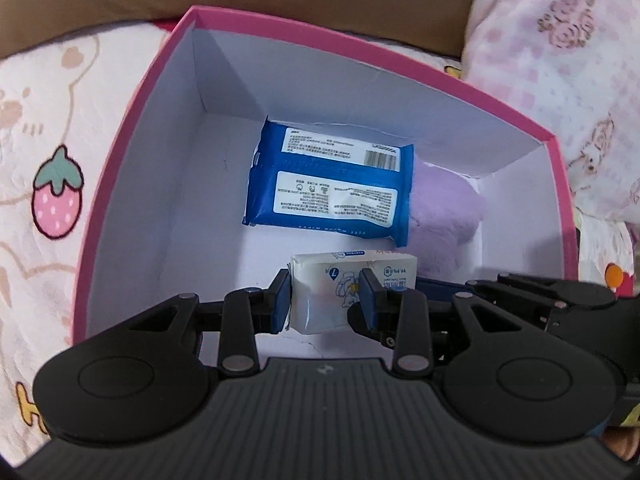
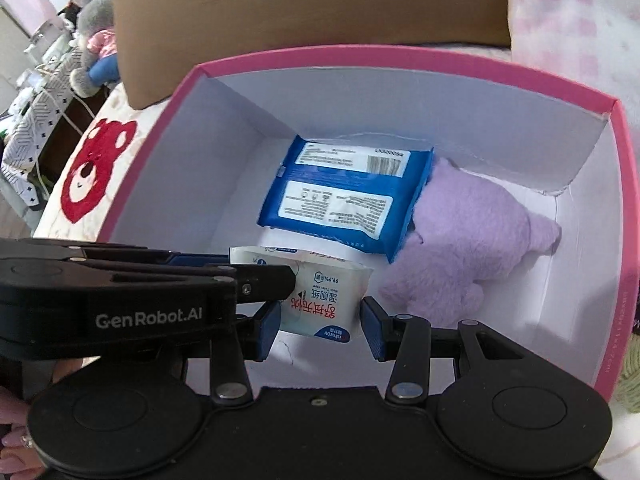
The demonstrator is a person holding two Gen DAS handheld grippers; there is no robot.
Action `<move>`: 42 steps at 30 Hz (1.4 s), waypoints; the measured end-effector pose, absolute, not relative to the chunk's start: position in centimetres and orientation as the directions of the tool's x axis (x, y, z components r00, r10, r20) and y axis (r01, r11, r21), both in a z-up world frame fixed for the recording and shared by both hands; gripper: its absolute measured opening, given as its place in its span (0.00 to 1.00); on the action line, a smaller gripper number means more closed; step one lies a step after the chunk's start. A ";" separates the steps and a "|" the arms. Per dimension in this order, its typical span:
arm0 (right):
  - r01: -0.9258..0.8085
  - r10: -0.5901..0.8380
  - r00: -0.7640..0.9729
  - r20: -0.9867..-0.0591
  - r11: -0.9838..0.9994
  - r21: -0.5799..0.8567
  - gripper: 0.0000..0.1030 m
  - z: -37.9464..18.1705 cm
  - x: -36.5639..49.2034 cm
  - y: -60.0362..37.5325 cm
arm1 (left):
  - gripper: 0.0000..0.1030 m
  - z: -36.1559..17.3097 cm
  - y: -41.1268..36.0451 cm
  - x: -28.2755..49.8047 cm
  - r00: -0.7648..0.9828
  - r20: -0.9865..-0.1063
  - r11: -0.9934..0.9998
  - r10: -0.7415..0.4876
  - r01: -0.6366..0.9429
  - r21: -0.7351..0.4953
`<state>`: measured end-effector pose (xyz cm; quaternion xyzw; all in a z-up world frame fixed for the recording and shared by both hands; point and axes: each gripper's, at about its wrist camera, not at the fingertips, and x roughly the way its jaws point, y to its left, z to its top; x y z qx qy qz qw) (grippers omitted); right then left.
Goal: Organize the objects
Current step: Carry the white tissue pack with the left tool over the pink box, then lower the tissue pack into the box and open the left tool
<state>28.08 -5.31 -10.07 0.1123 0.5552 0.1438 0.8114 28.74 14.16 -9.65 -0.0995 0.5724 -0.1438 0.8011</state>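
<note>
A pink box point(image 1: 132, 112) with a white inside holds a blue wipes pack point(image 1: 328, 184) and a purple plush toy point(image 1: 444, 208). My left gripper point(image 1: 325, 303) is shut on a small white wipes pack point(image 1: 340, 280) inside the box, near its front. In the right wrist view the same white pack point(image 2: 324, 300) sits between my right gripper's point(image 2: 320, 326) fingers, which stand a little apart from its right side. The left gripper's body point(image 2: 120, 296) crosses from the left. The blue pack point(image 2: 348, 196) leans on the plush toy point(image 2: 472, 240).
The box point(image 2: 616, 216) sits on a cartoon-print bedspread point(image 1: 52, 160). A brown cardboard box point(image 2: 304, 4) stands behind it. A pink floral pillow point(image 1: 568, 60) lies at the right. A stuffed toy point(image 2: 94, 40) and furniture are far left.
</note>
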 end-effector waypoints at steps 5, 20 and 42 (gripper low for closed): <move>-0.071 0.343 0.333 -0.878 0.938 0.340 0.46 -10.9 28.7 -5.5 | 0.32 -10.6 14.1 29.4 0.300 -0.886 0.935 -0.354 0.104 -0.339; -0.065 0.249 0.378 -0.892 0.968 0.243 0.26 -11.4 28.5 -4.6 | 0.28 -11.9 13.8 30.5 0.297 -0.906 0.953 -0.302 0.096 -0.287; -0.290 0.279 0.540 -0.794 0.947 0.135 0.37 -1.4 21.3 -7.0 | 0.32 -1.8 12.8 25.3 0.340 -0.891 0.941 -0.303 0.255 -0.223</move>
